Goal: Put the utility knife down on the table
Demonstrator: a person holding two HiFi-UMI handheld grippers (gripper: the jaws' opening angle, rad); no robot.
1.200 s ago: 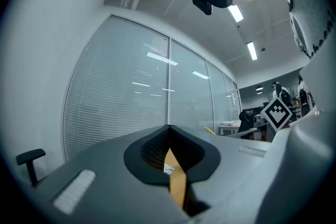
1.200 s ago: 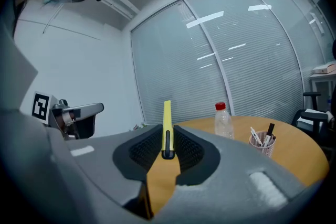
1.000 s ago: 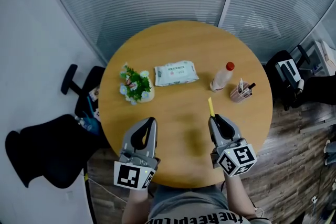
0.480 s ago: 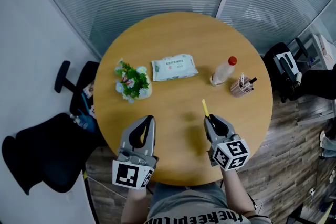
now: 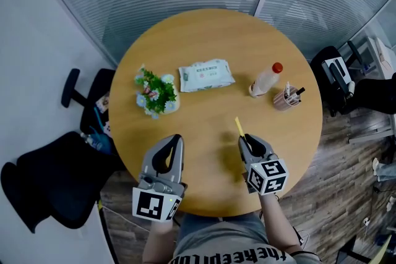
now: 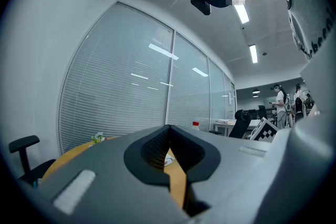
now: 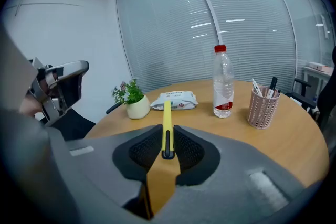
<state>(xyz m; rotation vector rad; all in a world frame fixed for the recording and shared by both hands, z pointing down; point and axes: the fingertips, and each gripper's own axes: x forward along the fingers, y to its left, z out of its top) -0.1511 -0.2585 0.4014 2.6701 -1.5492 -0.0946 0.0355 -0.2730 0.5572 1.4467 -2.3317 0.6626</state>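
right tool [image 7: 167,140]: closed on the utility knife [image 7: 167,119], which is clamped between the two dark ribbed pads [image 7: 143,150]
utility knife: a slim yellow body with a dark slider; it is held by its near end and juts out past the jaw tips toward the far side, over the near right part of the worktop [image 5: 210,40]; it is not laid down
left tool [image 6: 169,136]: closed, jaw tips brought together with nothing between them; it is held over the near left edge of the worktop, well apart from the right tool
worktop: round, of light wood
bottle [image 5: 266,80]: clear with a red cap, seen upright at far right, just beside a pink pen holder [image 5: 286,99] to its right
pack of wipes [image 5: 206,75]: lies flat at far centre
potted plant [image 5: 154,93]: stands at far left, near the pack of wipes
black office chair [image 5: 43,179]: seen beside the worktop at near left
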